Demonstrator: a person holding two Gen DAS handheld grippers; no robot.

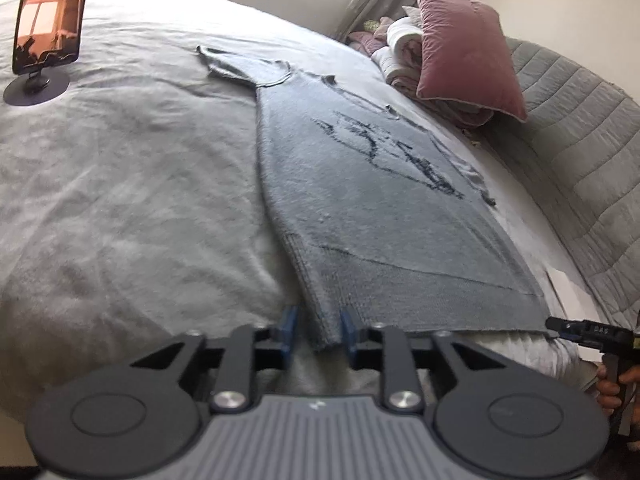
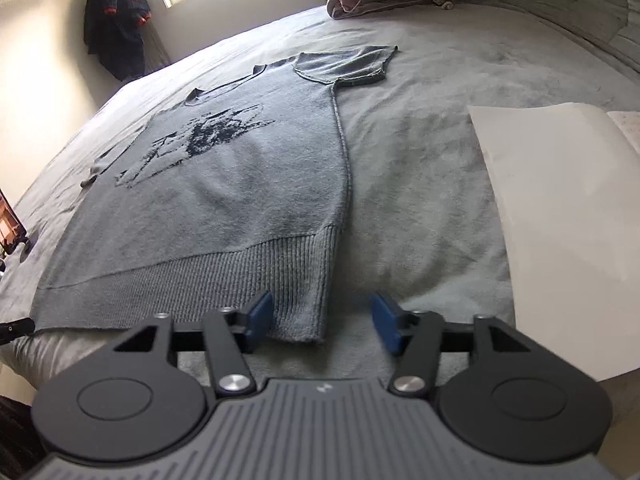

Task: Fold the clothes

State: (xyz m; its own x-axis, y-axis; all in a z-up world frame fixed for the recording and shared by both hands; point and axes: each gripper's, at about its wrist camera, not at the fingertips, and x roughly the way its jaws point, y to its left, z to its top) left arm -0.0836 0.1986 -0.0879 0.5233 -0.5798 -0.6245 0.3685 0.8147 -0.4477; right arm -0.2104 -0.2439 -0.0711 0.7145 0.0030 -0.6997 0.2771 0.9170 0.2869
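A grey knit short-sleeved sweater (image 1: 360, 200) with a dark print lies flat, front up, on the grey bedspread (image 1: 120, 160). My left gripper (image 1: 318, 330) is at the near left corner of the ribbed hem. That corner lies between its blue pads, and the left pad stands clear of the cloth. My right gripper (image 2: 322, 320) is open at the other hem corner of the sweater (image 2: 240, 180). Its left pad is by the ribbing and its right pad is well off the cloth. The right gripper's tip (image 1: 560, 326) also shows at the hem's far end, held by a hand.
A phone on a round stand (image 1: 48, 28) sits on the bed to the left. A pink pillow (image 1: 468, 52) and folded linens (image 1: 400, 52) lie beyond the sweater. A white sheet of paper (image 2: 560, 220) lies right of it. A dark jacket (image 2: 116, 24) hangs by the window.
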